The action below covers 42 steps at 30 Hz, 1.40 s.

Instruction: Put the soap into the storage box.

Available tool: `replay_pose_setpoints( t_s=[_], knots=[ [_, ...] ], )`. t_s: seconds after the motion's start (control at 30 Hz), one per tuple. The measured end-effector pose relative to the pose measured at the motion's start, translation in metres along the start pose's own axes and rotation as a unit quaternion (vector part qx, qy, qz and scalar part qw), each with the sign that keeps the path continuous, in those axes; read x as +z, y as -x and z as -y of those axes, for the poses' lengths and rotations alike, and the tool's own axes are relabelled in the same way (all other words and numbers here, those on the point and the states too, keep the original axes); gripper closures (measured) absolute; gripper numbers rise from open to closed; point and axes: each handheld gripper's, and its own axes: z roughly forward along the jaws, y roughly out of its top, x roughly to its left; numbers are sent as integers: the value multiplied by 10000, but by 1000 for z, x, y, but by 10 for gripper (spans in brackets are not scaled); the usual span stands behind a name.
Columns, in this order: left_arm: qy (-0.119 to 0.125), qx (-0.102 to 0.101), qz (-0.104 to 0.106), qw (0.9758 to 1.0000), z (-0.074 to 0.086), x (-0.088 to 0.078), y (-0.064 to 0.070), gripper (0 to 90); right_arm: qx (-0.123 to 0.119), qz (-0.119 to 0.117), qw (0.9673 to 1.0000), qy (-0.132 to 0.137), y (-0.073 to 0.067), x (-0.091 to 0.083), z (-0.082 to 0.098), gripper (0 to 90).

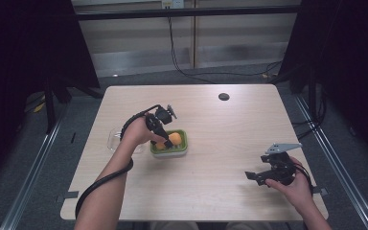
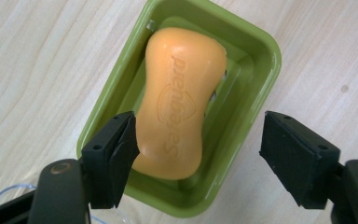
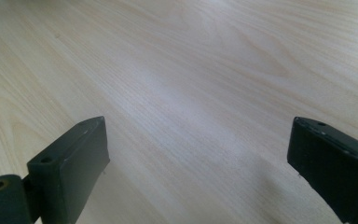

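Note:
An orange soap bar [image 2: 179, 98] stamped "Safeguard" lies lengthwise in a green dish [image 2: 261, 60] on the light wood table. My left gripper [image 2: 200, 144] hangs just above it, pointing down, open; the left pad is close to the bar's side and the right pad stands well off it. From above, the left gripper [image 1: 164, 136] sits over the dish [image 1: 184, 146] with the soap [image 1: 173, 139] showing beside it. My right gripper [image 1: 255, 177] rests near the table's front right, open, with bare wood between its jaws [image 3: 198, 154].
A clear plastic lid or tray [image 1: 114, 140] lies just left of the dish, partly behind the left hand. A small black disc [image 1: 224, 96] sits near the far edge. The table [image 1: 211, 191] ends close to the right hand.

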Motion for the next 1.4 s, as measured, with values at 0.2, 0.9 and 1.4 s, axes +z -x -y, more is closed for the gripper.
replay_pose_setpoints(
  t_s=[0.2, 0.9, 1.4],
  knots=[
    [20, -26, 25, 10000, 5, -1, 6, 237, -16, 9, 10000, 8, -1, 0, -1, 48],
    [234, -249, 98, 9994, 38, 1, 21, 149, -40, -35, 10000, -5, -4, 1, -1, 48],
    [336, -477, -47, 9983, 67, 9, 21, 111, -67, -11, 10000, -14, -7, 3, -2, 48]
  ],
)
